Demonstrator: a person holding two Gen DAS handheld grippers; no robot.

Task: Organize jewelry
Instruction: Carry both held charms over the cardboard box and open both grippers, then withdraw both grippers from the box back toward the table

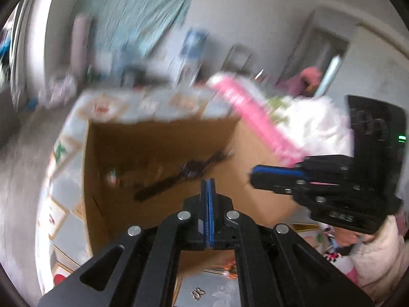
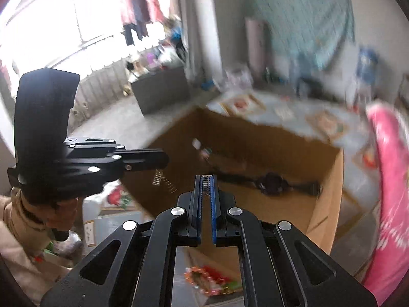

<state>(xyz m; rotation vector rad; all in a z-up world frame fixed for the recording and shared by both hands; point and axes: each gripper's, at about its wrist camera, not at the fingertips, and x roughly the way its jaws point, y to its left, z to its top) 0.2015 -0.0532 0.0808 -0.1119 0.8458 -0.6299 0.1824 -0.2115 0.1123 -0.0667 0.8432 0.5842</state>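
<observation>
An open cardboard box (image 1: 158, 138) stands on a patterned tablecloth; it also shows in the right wrist view (image 2: 327, 192). A dark wristwatch (image 1: 189, 171) lies on the box floor, seen too in the right wrist view (image 2: 271, 183). My left gripper (image 1: 210, 186) is shut with nothing between its pads, above the box's near side. My right gripper (image 2: 205, 186) is shut on a thin silvery metal piece (image 2: 206, 184) held between its pads. From the left gripper, seen in the right wrist view (image 2: 143, 160), a small silvery link piece (image 2: 163, 180) appears to hang. Both views are blurred.
A pink cylinder (image 1: 253, 115) lies by the box's right side, also seen in the right wrist view (image 2: 388, 184). An orange and red beaded piece (image 2: 209, 280) lies near the box's front. The tablecloth (image 1: 64, 153) surrounds the box. Cluttered shelves and a teal cloth stand behind.
</observation>
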